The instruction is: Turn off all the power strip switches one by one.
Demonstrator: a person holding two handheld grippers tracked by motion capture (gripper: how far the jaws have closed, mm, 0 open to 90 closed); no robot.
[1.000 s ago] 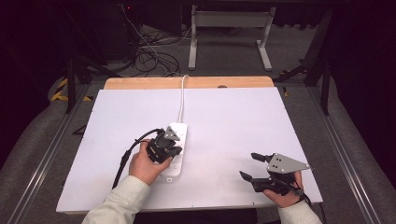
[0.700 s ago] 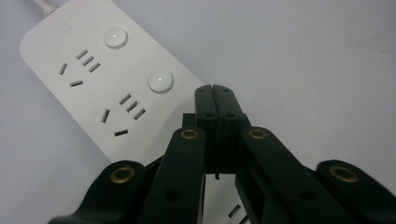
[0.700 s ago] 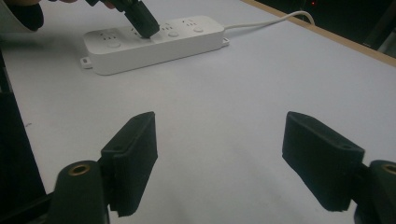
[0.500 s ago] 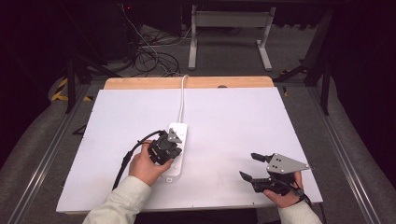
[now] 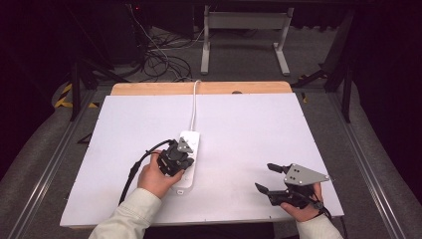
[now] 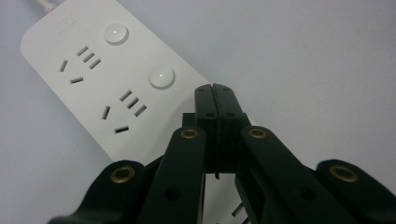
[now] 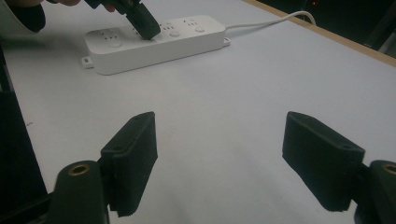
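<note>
A white power strip (image 5: 188, 158) lies on the white table (image 5: 259, 124), a little left of the middle, with its long side running away from the person and its white cord (image 5: 194, 104) leading off over the far wooden edge. In the left gripper view the strip shows two round buttons (image 6: 161, 76), each beside a set of socket slots. The left gripper (image 5: 180, 152) is over the near half of the strip with its jaws pressed flat together and nothing between them; the closed tip points down at the strip's top face beside a button, and from the right gripper view the tip (image 7: 148, 28) looks to be touching or just above that face, though I cannot tell which. The right gripper (image 5: 268, 177) is held well apart from the strip, near the table's front right corner, its jaws wide open and empty above bare table, pointing towards the strip.
</note>
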